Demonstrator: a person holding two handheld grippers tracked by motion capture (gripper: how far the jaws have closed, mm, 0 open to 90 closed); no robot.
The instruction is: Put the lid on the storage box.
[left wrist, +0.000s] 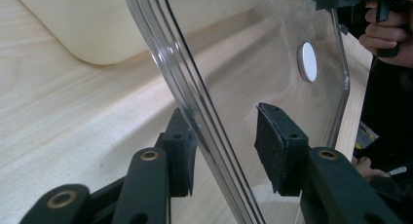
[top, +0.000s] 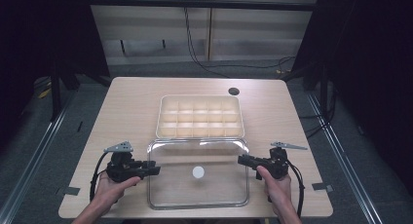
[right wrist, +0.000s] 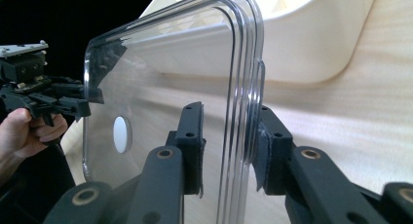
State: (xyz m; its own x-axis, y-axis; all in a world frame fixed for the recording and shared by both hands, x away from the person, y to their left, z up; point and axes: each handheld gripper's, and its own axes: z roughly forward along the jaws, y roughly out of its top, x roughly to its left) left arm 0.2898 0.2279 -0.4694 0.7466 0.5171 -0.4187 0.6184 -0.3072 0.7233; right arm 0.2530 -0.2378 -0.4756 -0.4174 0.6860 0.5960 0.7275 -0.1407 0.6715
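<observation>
A clear plastic lid (top: 197, 173) with a white round sticker (top: 198, 172) at its middle sits over the near part of the bench (top: 131, 102), just in front of a cream compartment tray (top: 199, 117). The left tool (top: 152, 170) meets the lid's left edge and the right tool (top: 242, 160) its right edge. In the left gripper view the lid's ribbed rim (left wrist: 195, 104) runs between spread pads: it touches the left pad (left wrist: 182, 156) and stands clear of the right one (left wrist: 275, 146). In the right gripper view the rim (right wrist: 241, 112) also passes between the pads, close against the right pad (right wrist: 268, 151), with a narrow gap to the left pad (right wrist: 192, 146); whether it is pinched I cannot tell.
</observation>
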